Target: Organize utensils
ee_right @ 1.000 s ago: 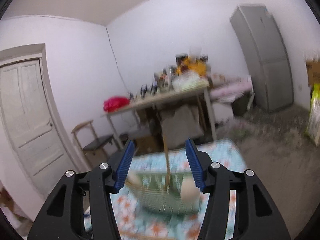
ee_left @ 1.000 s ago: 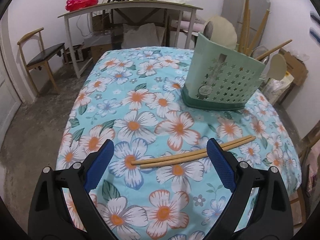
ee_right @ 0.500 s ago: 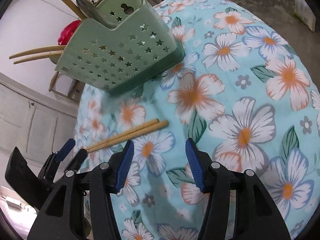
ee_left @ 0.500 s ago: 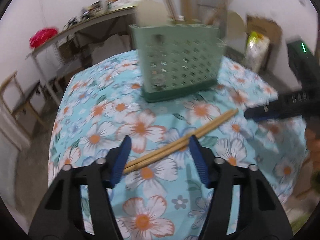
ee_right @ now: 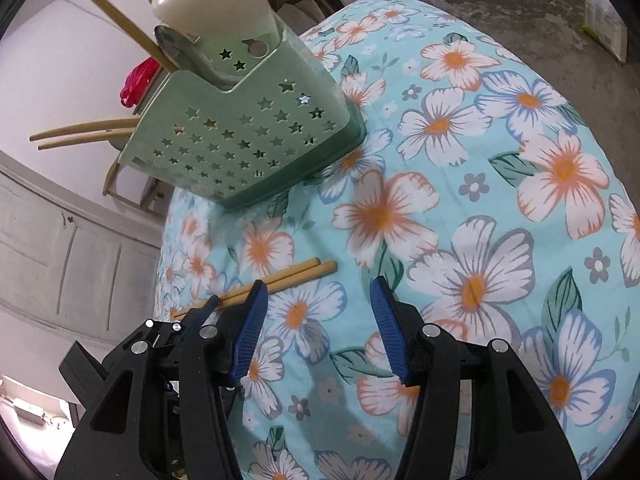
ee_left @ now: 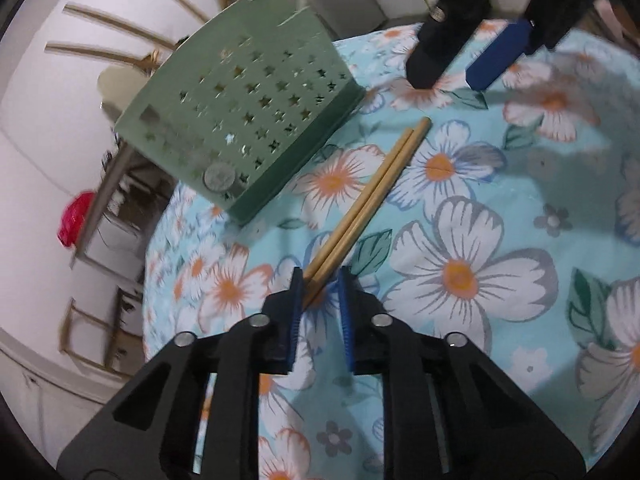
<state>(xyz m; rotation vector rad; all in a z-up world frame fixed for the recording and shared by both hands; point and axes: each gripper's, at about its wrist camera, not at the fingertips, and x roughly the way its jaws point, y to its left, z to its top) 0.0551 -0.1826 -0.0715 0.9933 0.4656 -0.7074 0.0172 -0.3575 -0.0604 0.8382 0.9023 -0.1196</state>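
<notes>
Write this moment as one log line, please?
left tool: closing round chopsticks on tablecloth | right tool: open, empty | holder: upright

The left gripper (ee_left: 319, 285) is pointing down at a slant, close to the surface. Its jaws have just been closing and are now standing narrow, with the near end of the chopsticks (ee_left: 372, 190) lying between the blue pads (ee_left: 296, 312); if the pads are already pressing, I cannot tell. The right gripper (ee_right: 316, 308) is also pointing down at a slant, just beside the left one. Its jaws are standing about half open and are holding nothing.
</notes>
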